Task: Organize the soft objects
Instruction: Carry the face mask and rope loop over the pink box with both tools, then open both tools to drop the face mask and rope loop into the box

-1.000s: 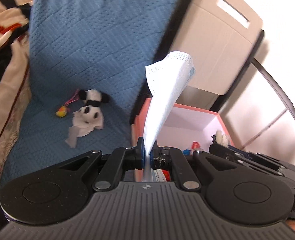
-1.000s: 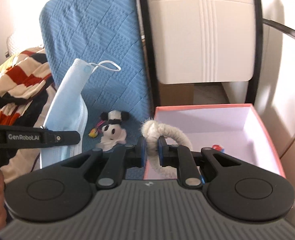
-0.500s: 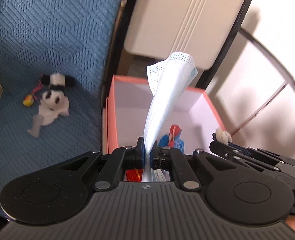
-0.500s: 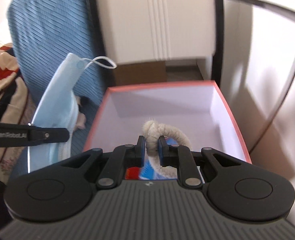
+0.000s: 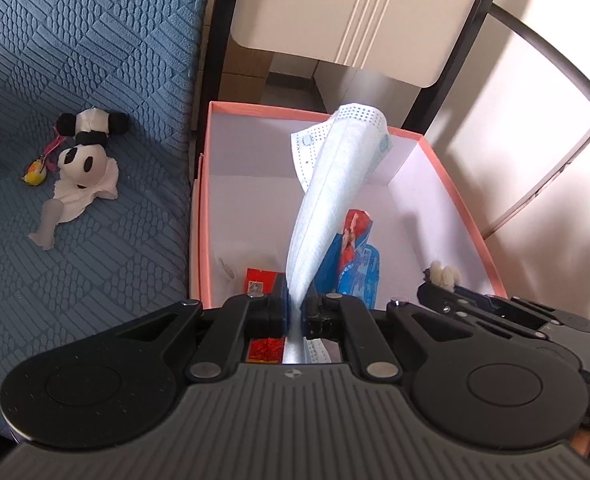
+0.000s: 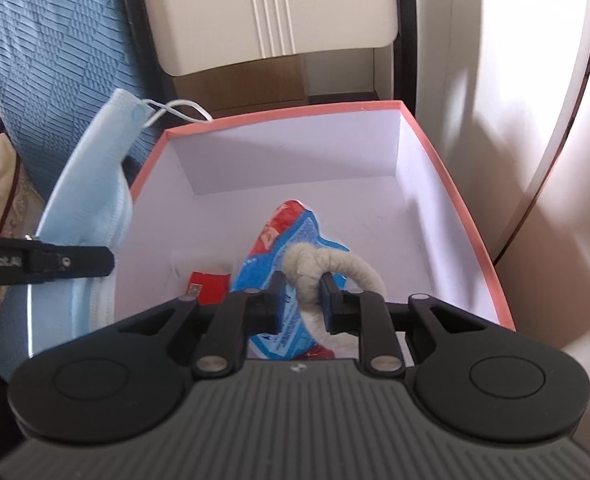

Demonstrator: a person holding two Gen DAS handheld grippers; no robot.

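Observation:
A folded light-blue face mask (image 5: 331, 200) stands up between the jaws of my left gripper (image 5: 297, 286), over the near end of the pink-rimmed white box (image 5: 203, 200). The jaws are opening, and the pads still touch the mask. My right gripper (image 6: 301, 280) holds a knotted cream rope loop (image 6: 315, 264) above the box (image 6: 471, 220). Its jaws are opening too, with the knot still pinched. The mask (image 6: 91, 184) hangs left of the box in the right wrist view. A panda plush (image 5: 85, 160) lies on the blue cushion (image 5: 95, 60).
In the box lie a blue-and-red snack packet (image 5: 355, 264) and a small red packet (image 5: 261, 278). A small yellow toy (image 5: 35, 176) sits beside the panda. A beige chair back (image 5: 355, 12) and a dark curved rail (image 5: 555, 64) stand behind the box.
Both grippers have moved right and down from over the cushion to over the box. Their jaws stand slightly wider than before, with mask and rope still between them.

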